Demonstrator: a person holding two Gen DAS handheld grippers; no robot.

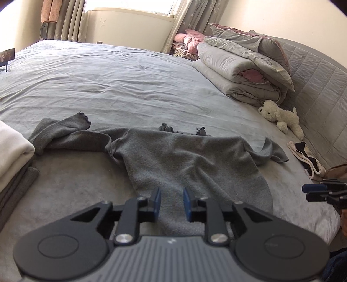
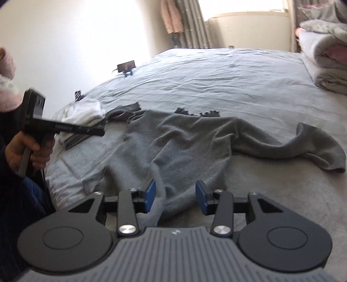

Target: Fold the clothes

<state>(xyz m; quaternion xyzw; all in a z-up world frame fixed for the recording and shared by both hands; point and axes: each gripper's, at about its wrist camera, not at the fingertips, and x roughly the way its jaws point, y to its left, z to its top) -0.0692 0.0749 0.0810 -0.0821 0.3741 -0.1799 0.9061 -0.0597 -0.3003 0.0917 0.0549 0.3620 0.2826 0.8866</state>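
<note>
**Inspector:** Grey cotton sheet, creased throughout, covers the bed (image 1: 112, 86). Working left to right in the left wrist view: a folded stack of clothes (image 1: 13, 151), cream on top and grey beneath, sits at the left edge of the mattress.

**Clerk:** And the item to be folded?

**Inspector:** A grey long-sleeved top (image 1: 173, 156) lies spread across the near middle of the bed, collar towards the far side, one sleeve bent towards the stack, the other trailing right. Its hem reaches under the left gripper (image 1: 172, 205).

**Clerk:** Condition of that tool?

**Inspector:** Released. Its blue pads stand apart above the hem with nothing between them. The right gripper (image 2: 175, 196) is likewise parted, wider still, over the hem's lower right portion; cloth shows in the gap, but I cannot tell that either pad touches it.

**Clerk:** Further right?

**Inspector:** A folded grey quilt (image 1: 243, 71) with pillows on top lies against the padded headboard (image 1: 314, 86). Just below it rests a white plush dog (image 1: 282, 118), then a small black-and-white garment (image 1: 308, 158) near the mattress edge.

**Clerk:** The room?

**Inspector:** Cream walls, a bright window (image 1: 130, 6) with patterned grey curtains behind the bed. In the right wrist view, a small dark screen on a stand (image 2: 126, 66) sits at the bed's far left edge.
</note>
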